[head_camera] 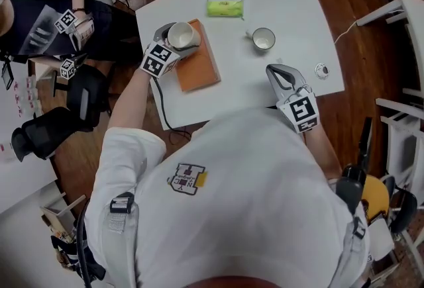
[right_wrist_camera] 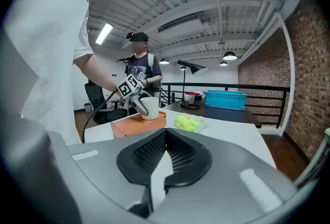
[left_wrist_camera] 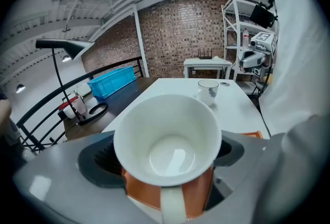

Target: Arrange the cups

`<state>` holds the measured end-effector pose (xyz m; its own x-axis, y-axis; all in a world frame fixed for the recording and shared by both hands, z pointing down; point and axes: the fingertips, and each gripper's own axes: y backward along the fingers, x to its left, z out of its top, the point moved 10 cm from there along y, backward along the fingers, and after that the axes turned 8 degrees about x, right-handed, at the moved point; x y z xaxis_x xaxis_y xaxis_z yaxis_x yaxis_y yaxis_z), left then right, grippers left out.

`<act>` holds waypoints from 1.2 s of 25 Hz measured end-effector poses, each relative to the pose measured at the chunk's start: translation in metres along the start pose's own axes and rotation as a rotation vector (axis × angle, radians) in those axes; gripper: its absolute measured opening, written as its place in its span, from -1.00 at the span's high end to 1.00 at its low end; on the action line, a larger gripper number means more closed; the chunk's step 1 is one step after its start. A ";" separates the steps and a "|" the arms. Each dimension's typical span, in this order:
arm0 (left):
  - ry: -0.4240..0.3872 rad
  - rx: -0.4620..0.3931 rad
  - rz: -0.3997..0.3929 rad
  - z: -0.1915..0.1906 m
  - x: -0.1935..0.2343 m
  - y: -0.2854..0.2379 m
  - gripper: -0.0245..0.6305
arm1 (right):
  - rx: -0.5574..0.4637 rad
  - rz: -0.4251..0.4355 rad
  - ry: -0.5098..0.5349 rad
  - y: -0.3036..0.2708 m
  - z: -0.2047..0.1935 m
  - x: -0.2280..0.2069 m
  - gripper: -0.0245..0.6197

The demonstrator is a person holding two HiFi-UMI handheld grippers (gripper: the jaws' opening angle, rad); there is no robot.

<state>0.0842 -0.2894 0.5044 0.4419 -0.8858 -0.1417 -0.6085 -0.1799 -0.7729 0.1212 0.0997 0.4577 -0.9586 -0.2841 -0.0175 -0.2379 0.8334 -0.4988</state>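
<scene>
Count on the bench (head_camera: 291, 2): two cups, one orange box, one yellow-green packet, one small round item. Nearest me, my right gripper (head_camera: 273, 70) sits over the near edge of the bench, its jaws fully together with nothing between them. Just beside it, toward the right edge, lies the small round item (head_camera: 322, 70), too small to identify. My left gripper (head_camera: 173, 43) is clamped on the first cup (head_camera: 183, 34), one jaw on each side of its body. This cup is plain white, empty, mouth up, with its handle toward my gripper. It is at the far end of the orange box (head_camera: 199, 65); I cannot tell whether it touches the box. Further out, well apart, the second cup (head_camera: 264, 39) stands upright on the bare bench, pale with a dark mark on its side. Farthest is the yellow-green packet (head_camera: 225, 5).
</scene>
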 end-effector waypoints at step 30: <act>0.282 -0.077 0.444 -0.081 -0.028 0.098 0.36 | 0.032 0.067 0.026 -0.009 -0.001 0.011 0.92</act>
<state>-0.0412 -0.3166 0.4833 -0.0578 -0.9626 -0.2648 -0.7483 0.2173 -0.6268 0.1131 0.0897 0.4632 -0.9761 -0.2155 -0.0291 -0.1686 0.8345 -0.5247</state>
